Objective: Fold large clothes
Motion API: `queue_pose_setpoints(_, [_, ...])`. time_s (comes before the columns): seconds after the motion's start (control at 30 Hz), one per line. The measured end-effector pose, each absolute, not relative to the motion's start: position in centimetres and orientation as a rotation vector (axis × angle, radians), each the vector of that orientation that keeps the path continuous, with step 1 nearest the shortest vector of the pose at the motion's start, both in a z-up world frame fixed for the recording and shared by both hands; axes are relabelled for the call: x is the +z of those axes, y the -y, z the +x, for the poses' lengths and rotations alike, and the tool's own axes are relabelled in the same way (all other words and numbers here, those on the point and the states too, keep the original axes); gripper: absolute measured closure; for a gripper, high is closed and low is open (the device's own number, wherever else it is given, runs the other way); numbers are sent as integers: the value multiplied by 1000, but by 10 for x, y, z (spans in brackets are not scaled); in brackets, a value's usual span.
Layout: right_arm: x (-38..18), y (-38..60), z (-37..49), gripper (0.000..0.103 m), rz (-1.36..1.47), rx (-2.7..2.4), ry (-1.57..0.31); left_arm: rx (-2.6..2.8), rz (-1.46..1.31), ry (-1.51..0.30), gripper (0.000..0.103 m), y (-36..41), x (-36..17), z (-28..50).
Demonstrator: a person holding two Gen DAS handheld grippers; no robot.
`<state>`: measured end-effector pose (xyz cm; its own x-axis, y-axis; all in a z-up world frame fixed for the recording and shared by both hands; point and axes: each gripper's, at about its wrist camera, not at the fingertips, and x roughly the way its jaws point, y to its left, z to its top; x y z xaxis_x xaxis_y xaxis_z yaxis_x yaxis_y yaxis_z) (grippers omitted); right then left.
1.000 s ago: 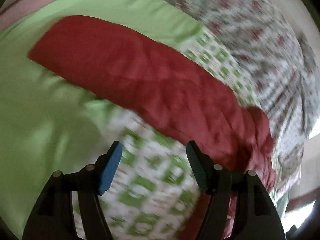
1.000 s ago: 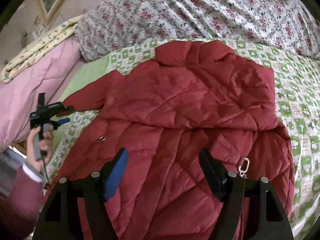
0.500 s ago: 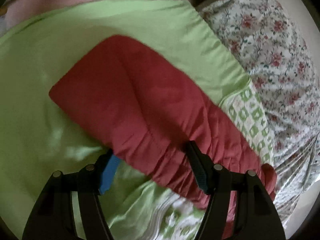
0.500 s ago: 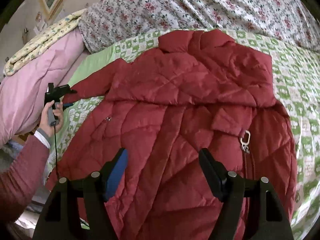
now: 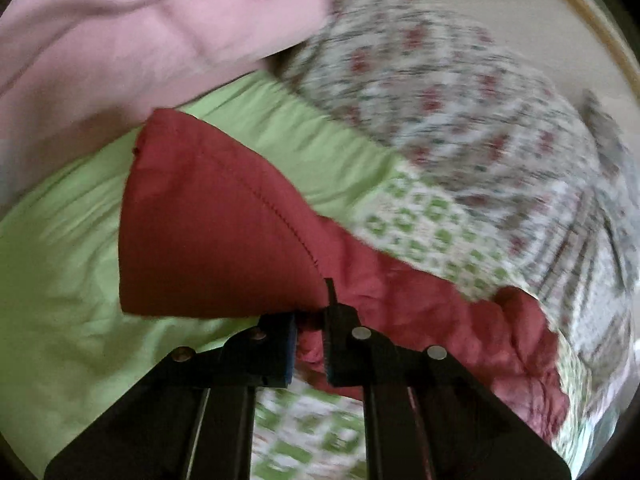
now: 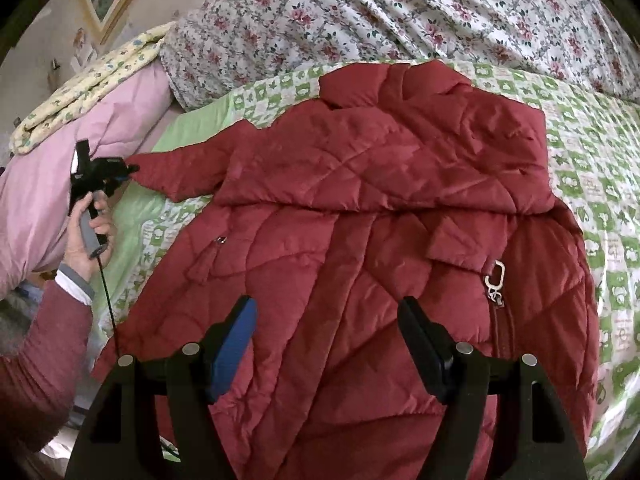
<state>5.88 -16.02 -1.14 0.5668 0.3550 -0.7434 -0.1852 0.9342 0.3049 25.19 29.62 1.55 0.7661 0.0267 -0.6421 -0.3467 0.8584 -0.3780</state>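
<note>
Bedroom setting: bed (image 6: 592,168) under a green-and-white patterned cover, holding one red quilted jacket (image 6: 360,220) spread flat across it, collar at the far end, hem nearest.

Right gripper (image 6: 326,344): jaws apart, nothing between them, poised above the jacket's lower body.

Left gripper (image 5: 310,344): jaws have just been closing and are now clamped together on the cuff of the left sleeve (image 5: 216,232), which hangs clear of the plain green sheet (image 5: 60,264).

Step in hand, by judgement: fold the sleeve inward over the body. Best done by carrying the cuff high enough to clear the padding, laying it flat along the chest, releasing only once it rests.

Edges and room: pink quilt (image 6: 36,200) crowds the left side; bed edge close below it. Floral duvet (image 6: 400,12) banks up beyond the collar. Open room lies over the jacket itself, and on the patterned cover to its right.
</note>
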Motion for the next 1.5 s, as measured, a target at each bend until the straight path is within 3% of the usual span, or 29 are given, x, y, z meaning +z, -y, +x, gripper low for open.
queue_pose_setpoints(0.3, [-4, 178, 57, 28, 230, 289, -880, -33, -336, -642, 95, -187, 53, 240])
queue_pose_setpoints(0.63, [-4, 218, 57, 28, 327, 234, -847, -235, -228, -685, 95, -85, 58, 230])
queue_pose_setpoints(1.07, [-8, 261, 60, 28, 416, 182, -811, -416, -107, -730, 95, 25, 43, 234])
queue_pose_setpoints(1.5, [-20, 307, 77, 27, 551, 165, -782, -547, -63, -831, 95, 112, -16, 237])
